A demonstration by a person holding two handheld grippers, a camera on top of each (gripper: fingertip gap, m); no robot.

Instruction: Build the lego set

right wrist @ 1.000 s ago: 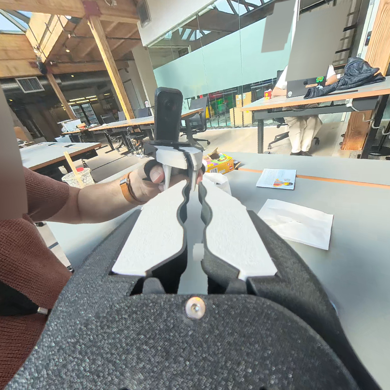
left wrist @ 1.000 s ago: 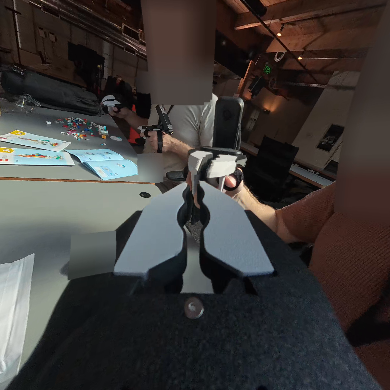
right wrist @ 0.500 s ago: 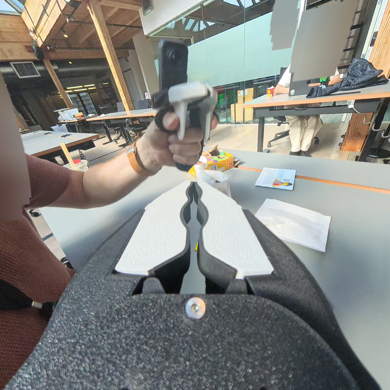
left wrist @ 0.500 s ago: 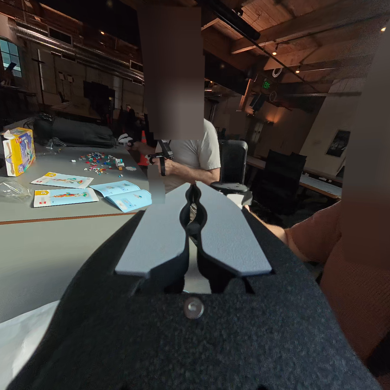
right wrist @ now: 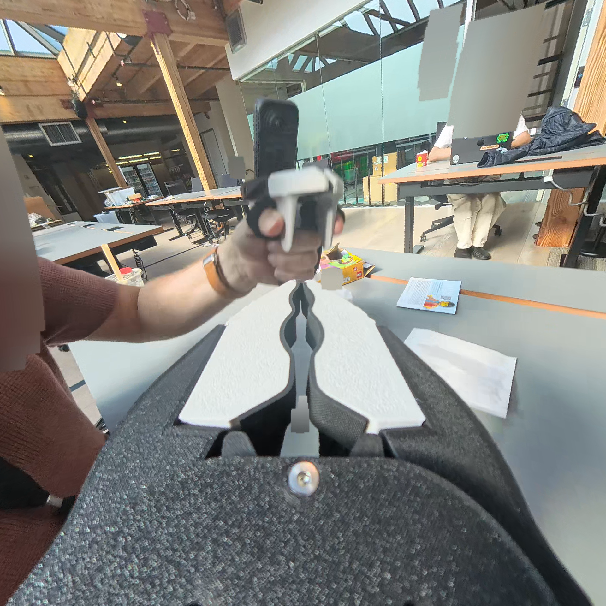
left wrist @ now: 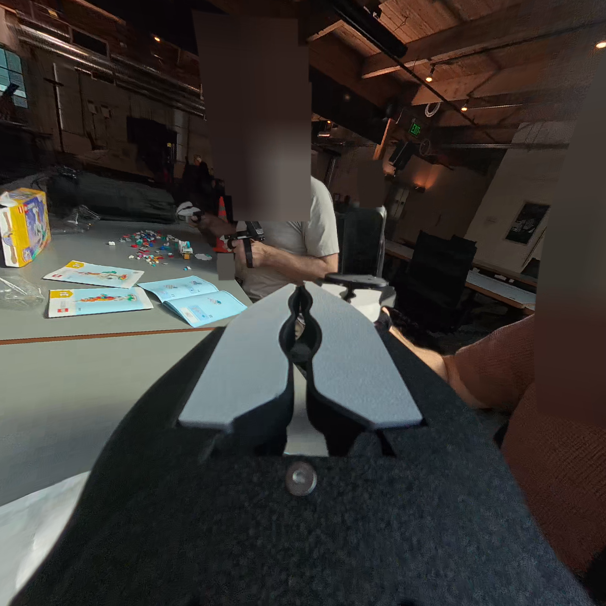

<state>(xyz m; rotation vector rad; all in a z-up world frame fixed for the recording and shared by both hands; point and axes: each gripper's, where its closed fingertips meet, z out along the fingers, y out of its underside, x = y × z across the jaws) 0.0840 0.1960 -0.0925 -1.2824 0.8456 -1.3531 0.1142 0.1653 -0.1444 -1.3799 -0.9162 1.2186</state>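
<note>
Lego set (right wrist: 344,265) not yet begun, by the look of it: yellow box, flap open, lying on the grey table (right wrist: 541,344), well beyond both tools. Just ahead of it, right tongs (right wrist: 300,286) pinched together, empty, aimed across the table top. Left tongs (left wrist: 300,290) likewise closed to a sliver, gripping nothing.

Big change in the last second: tip to tip and level a moment ago, now split apart. Left tool hoisted high in the left hand (right wrist: 272,249), blurred with motion, up above the right tongs' tips. Right tool sunk low, barely peeking past the left tongs in the left wrist view. Reads as a pose ending, not a build step; no brick in either grip, so everything left to do. Next up, presumably: down to the box.

From the right wrist view only: the box itself, a flat white bag (right wrist: 459,370) near the right tongs, a printed leaflet (right wrist: 429,295) past it. From the left wrist view only: the far end of the table, loose bricks (left wrist: 149,244) scattered there, open booklets (left wrist: 193,300), a second yellow box (left wrist: 23,226), and another person (left wrist: 295,249) seated there holding handheld grippers too. None of that within reach.
</note>
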